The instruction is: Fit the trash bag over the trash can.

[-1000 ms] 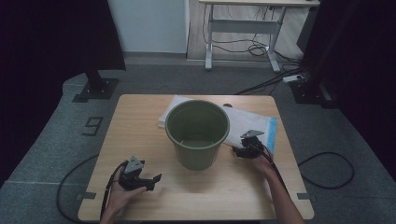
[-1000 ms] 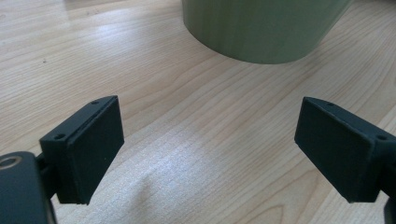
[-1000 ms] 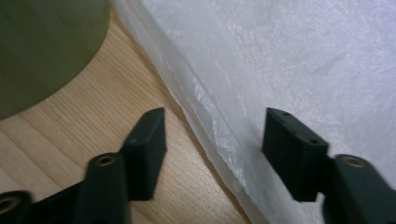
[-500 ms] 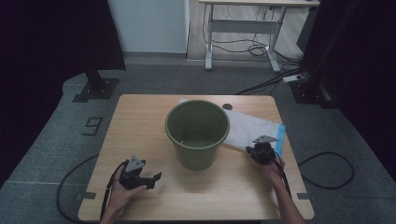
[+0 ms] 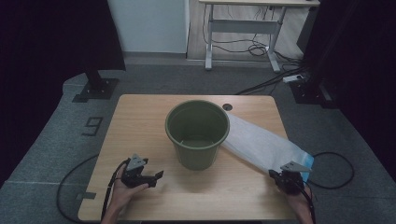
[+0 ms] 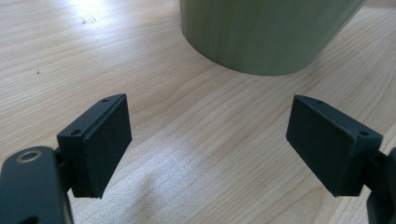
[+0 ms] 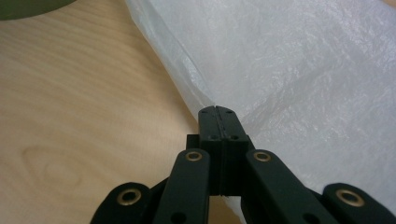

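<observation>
Right claw (image 5: 283, 176) (jaws together) pinches the white bag's (image 5: 261, 145) edge.

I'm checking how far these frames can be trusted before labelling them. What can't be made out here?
- Whether the bag reaches under the bucket: high view, the bucket hides that end.
- The bucket's rim and inside: left gripper view, cut off by the top edge.
- How much film the right gripper pinches: right gripper view, its shut jaws cover the edge.
- The blue part at the bag's end: high view, too small to tell what it is.
</observation>
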{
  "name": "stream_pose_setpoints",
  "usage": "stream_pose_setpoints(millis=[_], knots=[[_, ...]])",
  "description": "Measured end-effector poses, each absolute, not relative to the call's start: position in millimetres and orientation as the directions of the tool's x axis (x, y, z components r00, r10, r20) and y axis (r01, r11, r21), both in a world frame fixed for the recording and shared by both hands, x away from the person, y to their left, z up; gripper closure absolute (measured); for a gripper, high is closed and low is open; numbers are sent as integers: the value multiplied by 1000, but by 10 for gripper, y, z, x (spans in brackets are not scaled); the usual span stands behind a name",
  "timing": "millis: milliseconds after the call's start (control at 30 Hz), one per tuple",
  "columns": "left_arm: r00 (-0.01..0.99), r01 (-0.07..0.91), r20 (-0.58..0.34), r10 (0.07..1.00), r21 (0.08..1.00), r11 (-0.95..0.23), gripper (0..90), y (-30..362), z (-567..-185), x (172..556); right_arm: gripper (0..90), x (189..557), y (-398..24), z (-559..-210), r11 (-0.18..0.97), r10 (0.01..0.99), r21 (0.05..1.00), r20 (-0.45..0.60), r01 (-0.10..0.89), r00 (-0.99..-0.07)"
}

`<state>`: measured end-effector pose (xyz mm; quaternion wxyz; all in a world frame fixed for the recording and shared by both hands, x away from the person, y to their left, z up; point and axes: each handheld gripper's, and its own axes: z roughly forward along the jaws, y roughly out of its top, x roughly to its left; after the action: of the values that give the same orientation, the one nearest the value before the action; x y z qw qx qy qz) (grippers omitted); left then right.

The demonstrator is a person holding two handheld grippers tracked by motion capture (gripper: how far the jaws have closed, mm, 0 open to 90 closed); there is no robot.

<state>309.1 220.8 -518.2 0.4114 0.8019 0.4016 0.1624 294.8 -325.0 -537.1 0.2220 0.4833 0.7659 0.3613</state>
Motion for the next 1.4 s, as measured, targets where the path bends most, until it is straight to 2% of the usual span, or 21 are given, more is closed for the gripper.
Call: stream_pose_setpoints(millis=[167, 267, 367, 500, 633, 800, 1100, 1167, 1233, 1400], knots=[[621, 511, -68, 781, 791, -338, 141, 2217, -5181, 3086, 870, 2856, -3298, -5399, 271, 905, 761, 7, 590, -425], [618, 511, -69, 783, 792, -334, 142, 2226, -5177, 3087, 701, 2872, -3231, -5384, 288, 905, 761, -18, 582, -424], [613, 514, -71, 787, 793, -329, 142, 2236, -5175, 3092, 608, 2900, -3122, -5326, 300, 895, 781, -33, 547, -444], [610, 514, -70, 789, 793, -327, 142, 2232, -5170, 3088, 524, 3039, -2932, -5227, 300, 876, 800, -16, 519, -481], [611, 513, -73, 789, 795, -323, 142, 2225, -5165, 3084, 488, 3171, -2773, -5195, 298, 861, 813, -2, 501, -509], [609, 517, -73, 790, 791, -326, 142, 2231, -5174, 3092, 399, 3514, -2457, -5235, 291, 871, 820, -14, 493, -490], [608, 523, -79, 790, 789, -323, 143, 2247, -5188, 3104, 354, 3818, -2180, -5245, 298, 851, 831, -9, 470, -525], [609, 524, -99, 787, 795, -306, 144, 2245, -5171, 3104, 347, 3901, -2104, -5254, 285, 845, 830, 19, 479, -535], [606, 512, -49, 794, 788, -342, 144, 2211, -5155, 3096, 346, 3931, -2011, -5256, 308, 839, 828, -5, 468, -543], [621, 506, -30, 783, 778, -372, 144, 2153, -5156, 3082, 372, 4060, -1853, -5274, 330, 839, 830, -40, 450, -542]])
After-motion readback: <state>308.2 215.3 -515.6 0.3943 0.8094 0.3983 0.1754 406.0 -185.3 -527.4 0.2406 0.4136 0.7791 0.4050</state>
